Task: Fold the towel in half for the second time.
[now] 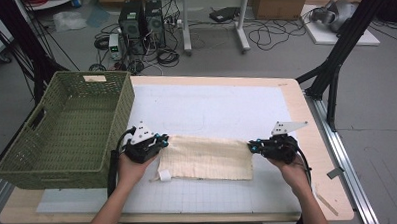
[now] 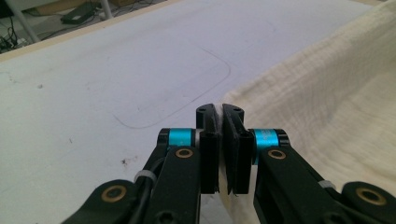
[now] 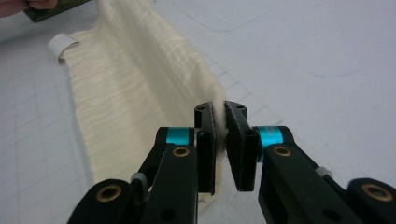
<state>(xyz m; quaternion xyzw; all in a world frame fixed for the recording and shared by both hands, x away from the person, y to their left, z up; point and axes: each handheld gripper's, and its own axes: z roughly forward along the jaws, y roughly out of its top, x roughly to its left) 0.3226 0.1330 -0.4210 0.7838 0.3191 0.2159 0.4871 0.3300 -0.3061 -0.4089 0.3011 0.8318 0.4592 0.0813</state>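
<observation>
A cream woven cloth (image 1: pixel 208 156) lies folded flat on the white grid mat (image 1: pixel 211 111), with a small white tag (image 1: pixel 164 175) at its near left corner. My left gripper (image 1: pixel 163 139) is shut on the cloth's far left corner; in the left gripper view (image 2: pixel 219 111) the jaws pinch the cloth (image 2: pixel 327 88) edge between them. My right gripper (image 1: pixel 251 146) is shut on the far right corner; in the right gripper view (image 3: pixel 219 109) the cloth (image 3: pixel 135 79) runs away from the closed jaws toward the tag (image 3: pixel 60 43).
A green wicker basket (image 1: pixel 67 129) stands at the table's left, close to my left hand. The wooden table edge (image 1: pixel 306 113) borders the mat on the right. Black stand legs (image 1: pixel 335 62) rise at the far right. Computers and cables lie on the floor beyond.
</observation>
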